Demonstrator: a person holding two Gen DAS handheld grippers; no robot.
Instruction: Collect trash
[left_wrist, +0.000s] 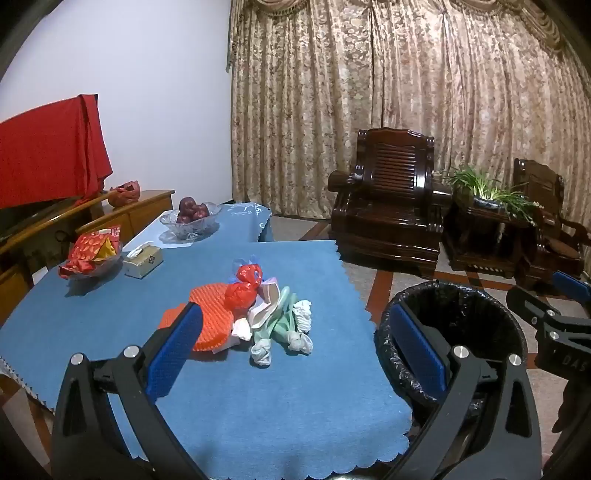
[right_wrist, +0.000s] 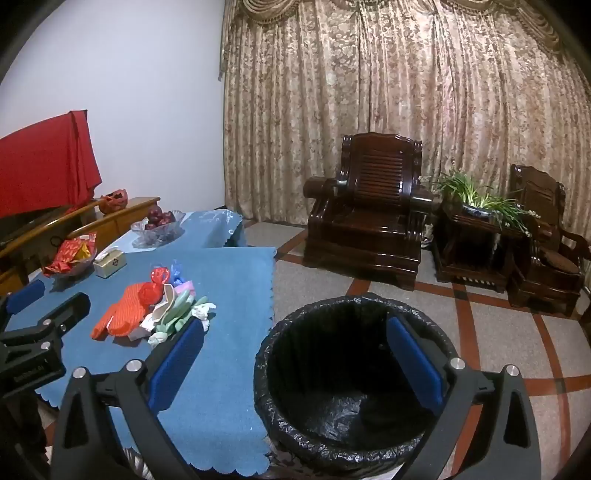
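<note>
A pile of trash lies on the blue tablecloth (left_wrist: 258, 398): orange foam netting (left_wrist: 212, 314), a red plastic bag (left_wrist: 245, 286), a pale green bag (left_wrist: 275, 332) and white crumpled bits (left_wrist: 303, 314). The pile also shows in the right wrist view (right_wrist: 155, 310). A bin with a black liner (right_wrist: 351, 373) stands on the floor to the table's right; it also shows in the left wrist view (left_wrist: 454, 332). My left gripper (left_wrist: 295, 347) is open and empty, just short of the pile. My right gripper (right_wrist: 295, 354) is open and empty above the bin.
At the table's far left stand a dish of red wrappers (left_wrist: 92, 254), a small tissue box (left_wrist: 142, 260) and a glass bowl of dark fruit (left_wrist: 190, 218). Dark wooden armchairs (right_wrist: 369, 221) and a potted plant (right_wrist: 476, 203) stand by the curtain.
</note>
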